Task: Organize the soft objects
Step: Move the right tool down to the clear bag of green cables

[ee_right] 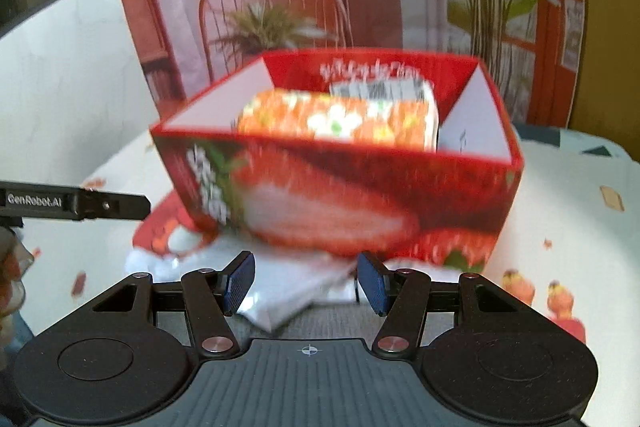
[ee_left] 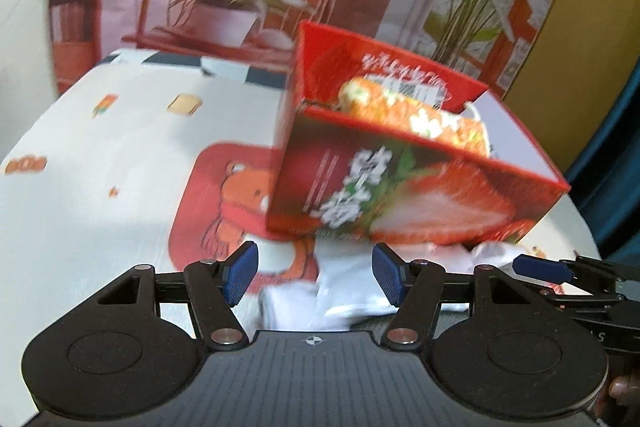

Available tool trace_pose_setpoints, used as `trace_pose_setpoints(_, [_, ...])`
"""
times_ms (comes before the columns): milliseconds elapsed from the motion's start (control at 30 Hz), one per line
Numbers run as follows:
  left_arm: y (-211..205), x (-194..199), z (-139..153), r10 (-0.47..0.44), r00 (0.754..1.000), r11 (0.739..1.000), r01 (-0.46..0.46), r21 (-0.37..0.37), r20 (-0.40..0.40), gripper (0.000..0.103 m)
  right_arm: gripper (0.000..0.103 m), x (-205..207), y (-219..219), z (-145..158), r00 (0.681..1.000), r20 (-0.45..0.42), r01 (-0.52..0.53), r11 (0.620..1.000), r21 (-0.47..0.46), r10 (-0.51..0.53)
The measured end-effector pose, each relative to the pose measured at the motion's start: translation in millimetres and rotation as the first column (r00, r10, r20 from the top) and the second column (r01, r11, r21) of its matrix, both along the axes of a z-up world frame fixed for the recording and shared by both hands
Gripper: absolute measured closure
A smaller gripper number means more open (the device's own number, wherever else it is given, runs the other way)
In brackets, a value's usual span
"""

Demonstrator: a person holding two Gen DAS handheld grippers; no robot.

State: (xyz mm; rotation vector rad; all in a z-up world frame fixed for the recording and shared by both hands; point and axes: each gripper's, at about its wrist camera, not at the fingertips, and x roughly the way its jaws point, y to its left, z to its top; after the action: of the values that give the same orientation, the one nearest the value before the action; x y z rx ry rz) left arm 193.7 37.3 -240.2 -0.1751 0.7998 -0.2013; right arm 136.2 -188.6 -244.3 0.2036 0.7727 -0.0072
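A red strawberry-printed box [ee_left: 400,195] stands open on the table; it also shows in the right wrist view [ee_right: 340,195]. An orange flowered soft pack [ee_left: 416,119] lies inside it, seen too in the right wrist view [ee_right: 340,123]. A white soft packet [ee_left: 344,291] lies on the table in front of the box, and in the right wrist view [ee_right: 292,291]. My left gripper [ee_left: 315,273] is open just above the packet. My right gripper [ee_right: 306,281] is open over the same packet. Neither holds anything.
The table wears a white cloth [ee_left: 100,187] with a red bear patch [ee_left: 224,203]. A printed backdrop of a chair and plants [ee_right: 280,7] stands behind the table. The right gripper's finger [ee_left: 540,269] shows at the left wrist view's right edge.
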Motion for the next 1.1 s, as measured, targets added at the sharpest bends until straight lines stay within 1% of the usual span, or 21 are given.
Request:
trace_pose_setpoints(133, [0.7, -2.5, -7.0, 0.014, 1.000, 1.000, -0.014, 0.013, -0.020, 0.039, 0.049, -1.0, 6.7, -10.6, 0.999, -0.030, -0.025, 1.000, -0.008, 0.025])
trace_pose_setpoints(200, [2.5, -2.7, -6.5, 0.020, 1.000, 1.000, -0.020, 0.010, -0.012, 0.039, 0.042, -0.7, 10.0, -10.7, 0.999, -0.025, -0.047, 0.999, -0.014, 0.046])
trace_pose_setpoints(233, [2.9, -2.9, -5.5, 0.022, 1.000, 1.000, -0.022, 0.010, -0.005, 0.039, 0.041, 0.1, 11.9, -10.9, 0.998, -0.024, -0.061, 0.998, -0.024, 0.061])
trace_pose_setpoints(400, [2.4, -4.0, -5.4, 0.032, 0.999, 0.999, -0.032, 0.015, 0.001, 0.039, 0.040, 1.8, 21.6, -11.9, 0.993, -0.031, -0.114, 0.991, -0.075, 0.112])
trace_pose_setpoints(633, [2.3, -3.4, -6.3, 0.042, 0.999, 0.999, -0.042, 0.016, 0.002, 0.039, 0.038, 9.2, 24.7, -22.9, 0.989, -0.059, -0.141, 0.981, -0.132, 0.134])
trace_pose_setpoints(833, [5.6, -2.0, -4.8, 0.061, 0.998, 0.998, -0.061, 0.006, 0.014, 0.039, 0.038, 23.3, 29.5, -15.5, 0.979, -0.021, -0.201, 0.958, -0.206, 0.201])
trace_pose_setpoints(933, [6.5, -2.1, -4.5, 0.067, 0.998, 0.998, -0.067, 0.002, 0.020, 0.039, 0.039, 31.2, 26.1, -12.0, 0.978, -0.010, -0.208, 0.962, -0.177, 0.209])
trace_pose_setpoints(1100, [7.1, -0.6, -5.4, 0.073, 0.997, 0.997, -0.073, 0.007, 0.028, 0.039, 0.048, 39.3, 19.7, -7.0, 0.981, 0.023, -0.191, 0.974, -0.120, 0.195])
